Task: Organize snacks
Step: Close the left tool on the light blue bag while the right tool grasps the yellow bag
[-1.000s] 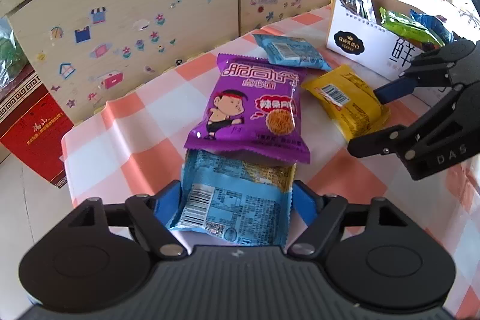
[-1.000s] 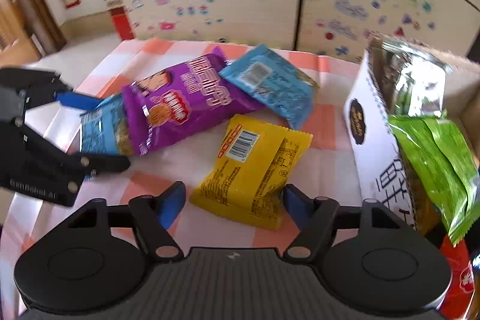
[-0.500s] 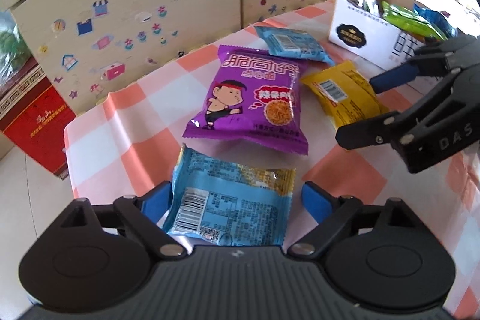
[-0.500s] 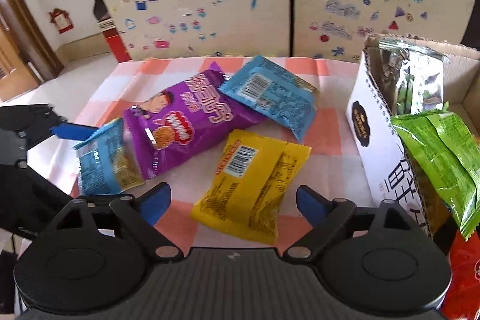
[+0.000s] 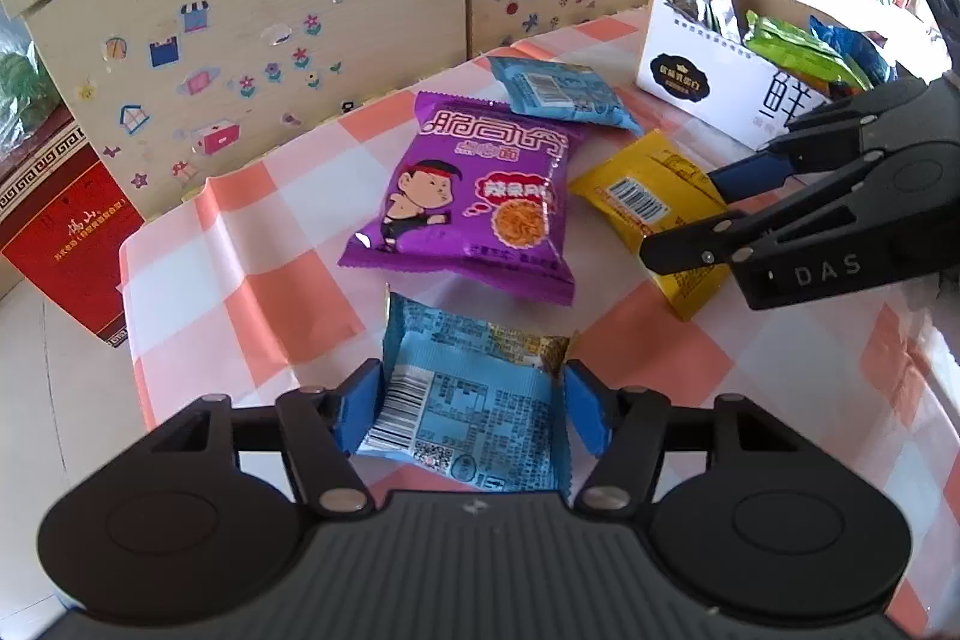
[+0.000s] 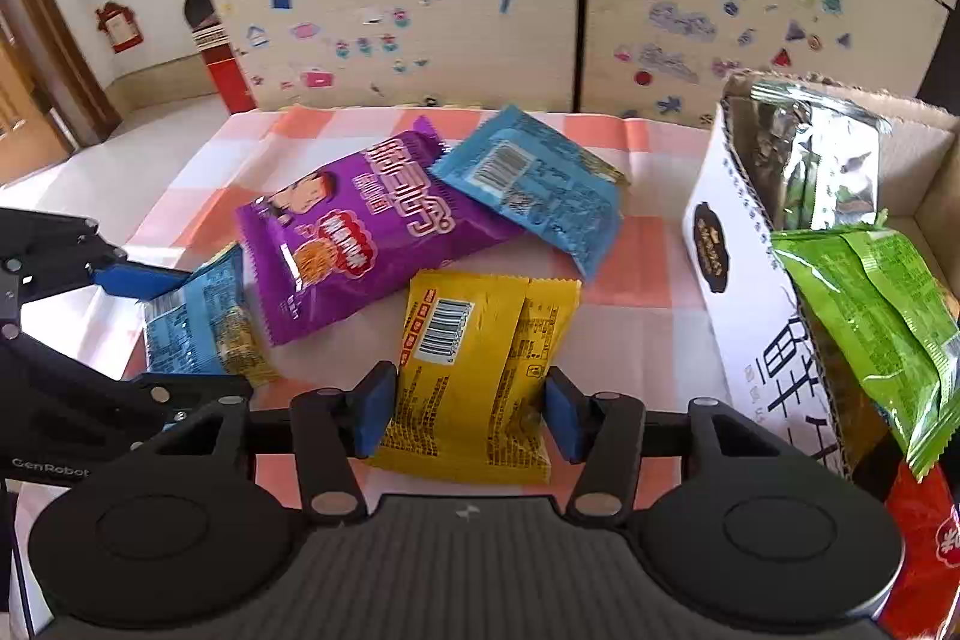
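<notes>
Here both grippers sit at the grasping step, each set around its own packet on the orange-and-white checked tablecloth (image 5: 252,280). The left gripper (image 5: 474,409) has its blue pads against the two side edges of a light blue foil snack packet with a white barcode panel (image 5: 474,394); the packet looks pinched between them, its edges curling up slightly, so I judge it gripped. The right gripper (image 6: 468,409) brackets a yellow crinkled snack packet with a barcode sticker (image 6: 480,358); its left pad touches the packet's edge, but whether the right pad is in contact I cannot tell, so I leave open whether it has closed.

The next move probably calls for lifting each packet clear and carrying it to the white cardboard box with black lettering (image 6: 744,340), which stands at the right of the table and already holds a green packet (image 6: 870,304) and a silver foil one (image 6: 804,166). Both packets are thin and slippery, so a firm squeeze matters.

A purple noodle-snack bag with a cartoon boy (image 5: 474,202) and a second blue packet (image 5: 558,91) lie between the grippers and the far edge, waiting.
</notes>
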`<move>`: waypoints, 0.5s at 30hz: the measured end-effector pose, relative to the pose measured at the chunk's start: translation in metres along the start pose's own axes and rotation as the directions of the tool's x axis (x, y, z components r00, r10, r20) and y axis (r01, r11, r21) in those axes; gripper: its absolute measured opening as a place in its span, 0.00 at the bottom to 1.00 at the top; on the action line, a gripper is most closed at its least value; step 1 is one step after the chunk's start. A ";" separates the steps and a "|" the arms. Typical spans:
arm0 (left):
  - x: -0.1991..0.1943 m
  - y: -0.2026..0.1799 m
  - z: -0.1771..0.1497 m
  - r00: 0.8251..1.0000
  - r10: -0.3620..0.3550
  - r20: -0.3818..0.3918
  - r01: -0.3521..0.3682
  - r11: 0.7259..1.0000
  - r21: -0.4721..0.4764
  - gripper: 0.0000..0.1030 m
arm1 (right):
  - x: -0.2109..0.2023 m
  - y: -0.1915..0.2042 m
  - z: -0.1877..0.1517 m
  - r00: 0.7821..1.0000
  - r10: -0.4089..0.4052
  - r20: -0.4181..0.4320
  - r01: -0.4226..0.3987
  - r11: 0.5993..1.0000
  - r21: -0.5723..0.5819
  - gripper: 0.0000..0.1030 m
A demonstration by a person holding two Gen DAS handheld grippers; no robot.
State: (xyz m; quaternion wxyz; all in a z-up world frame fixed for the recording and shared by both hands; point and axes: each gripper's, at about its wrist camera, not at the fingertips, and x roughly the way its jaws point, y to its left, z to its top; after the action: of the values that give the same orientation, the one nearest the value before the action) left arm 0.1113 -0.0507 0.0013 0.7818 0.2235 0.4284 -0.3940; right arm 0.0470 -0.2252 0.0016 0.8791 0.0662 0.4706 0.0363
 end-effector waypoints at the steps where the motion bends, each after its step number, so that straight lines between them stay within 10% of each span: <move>1: -0.001 -0.001 0.000 1.000 0.002 -0.002 -0.002 1.000 0.000 0.61 | -0.001 0.001 0.000 1.000 0.005 0.001 -0.005 1.000 -0.008 0.57; 15: -0.021 -0.005 -0.010 0.999 0.042 0.028 -0.040 0.998 -0.055 0.61 | -0.028 0.006 -0.003 0.999 0.040 0.034 -0.038 0.997 -0.062 0.56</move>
State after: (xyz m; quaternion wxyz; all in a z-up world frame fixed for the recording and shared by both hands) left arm 0.0949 -0.0378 0.0137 0.8018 0.2049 0.4227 -0.3694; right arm 0.0286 -0.2226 0.0239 0.8881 0.0489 0.4521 0.0669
